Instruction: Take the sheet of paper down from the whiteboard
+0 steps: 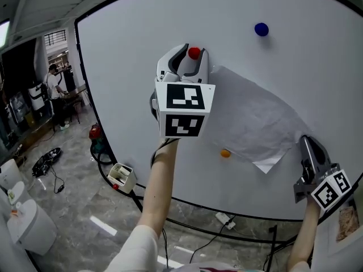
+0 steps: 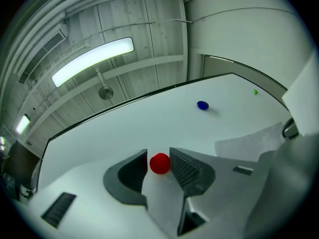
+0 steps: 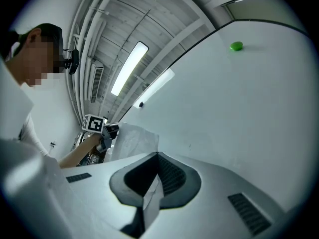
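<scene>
A large whiteboard (image 1: 130, 67) with a dark frame is filling most of the head view, standing on a grey tiled floor (image 1: 74, 208) strewn with cables. A person (image 1: 55, 95) is standing far off at the left.

A crumpled sheet of paper (image 1: 249, 118) is lying against the board, right of centre. An orange magnet (image 1: 226, 153) is sitting at its lower left edge, and a blue magnet (image 1: 261, 29) is sitting on bare board above it.

The left gripper (image 1: 191, 54) is reaching up just beside the sheet's upper left corner, its jaws partly closed and pinching a round red magnet (image 2: 160, 163).

The right gripper (image 1: 306, 140) is pressing its jaws together on the sheet's lower right edge, with a sliver of paper showing between them.

A green magnet (image 3: 236, 46) is sitting far up the board, well apart from the sheet.
</scene>
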`<state>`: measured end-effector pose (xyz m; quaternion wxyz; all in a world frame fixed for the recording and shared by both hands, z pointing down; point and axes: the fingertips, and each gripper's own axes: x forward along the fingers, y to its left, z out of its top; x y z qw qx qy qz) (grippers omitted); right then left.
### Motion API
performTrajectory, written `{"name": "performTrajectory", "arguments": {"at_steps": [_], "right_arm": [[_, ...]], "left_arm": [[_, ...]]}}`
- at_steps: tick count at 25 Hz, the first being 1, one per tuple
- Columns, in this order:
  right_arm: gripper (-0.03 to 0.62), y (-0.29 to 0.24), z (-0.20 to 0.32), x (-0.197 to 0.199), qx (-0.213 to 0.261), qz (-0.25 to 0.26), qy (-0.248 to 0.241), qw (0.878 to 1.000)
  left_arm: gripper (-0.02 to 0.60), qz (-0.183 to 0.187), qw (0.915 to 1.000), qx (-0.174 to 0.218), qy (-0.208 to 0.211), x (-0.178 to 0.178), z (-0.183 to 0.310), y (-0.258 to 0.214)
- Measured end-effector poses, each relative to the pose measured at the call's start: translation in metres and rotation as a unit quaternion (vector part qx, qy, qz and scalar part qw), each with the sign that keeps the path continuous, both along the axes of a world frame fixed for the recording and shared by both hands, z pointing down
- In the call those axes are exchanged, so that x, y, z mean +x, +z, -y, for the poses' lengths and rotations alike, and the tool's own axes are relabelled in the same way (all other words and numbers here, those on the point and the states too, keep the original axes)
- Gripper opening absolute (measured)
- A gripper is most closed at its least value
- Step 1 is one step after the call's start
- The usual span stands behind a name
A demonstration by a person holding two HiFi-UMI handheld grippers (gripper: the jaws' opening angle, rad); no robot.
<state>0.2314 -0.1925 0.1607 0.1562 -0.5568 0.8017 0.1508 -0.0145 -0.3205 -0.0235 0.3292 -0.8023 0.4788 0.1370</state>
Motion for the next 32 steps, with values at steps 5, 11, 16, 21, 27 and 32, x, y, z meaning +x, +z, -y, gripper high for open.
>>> {"name": "performTrajectory", "arguments": {"at_steps": [5,11,16,21,27,32], "right_arm": [[0.014,0.001,0.0,0.002,0.003,0.006,-0.003,1.0],[0.014,0.003,-0.004,-0.006,0.002,0.005,-0.004,1.0],[0.015,0.035,-0.015,-0.009,0.002,-0.007,-0.001,1.0],[0.015,-0.009,-0.002,-0.036,0.001,-0.017,-0.002,1.0],[0.014,0.032,-0.006,-0.047,-0.018,-0.014,0.016,1.0],[0.014,0.06,-0.007,-0.052,-0.04,-0.028,0.044,0.998]], "left_arm": [[0.192,-0.023,0.9997,-0.003,0.007,-0.004,0.001,0.002],[0.192,-0.05,0.998,0.028,0.027,-0.021,-0.035,0.004],[0.19,-0.093,0.9906,0.053,0.085,-0.024,-0.102,0.047],[0.185,-0.09,0.9866,-0.011,0.135,-0.013,-0.105,0.071],[0.043,-0.096,0.9803,-0.105,0.137,0.016,-0.084,0.152],[0.043,-0.107,0.9694,-0.149,0.163,0.034,-0.087,0.195]]}}
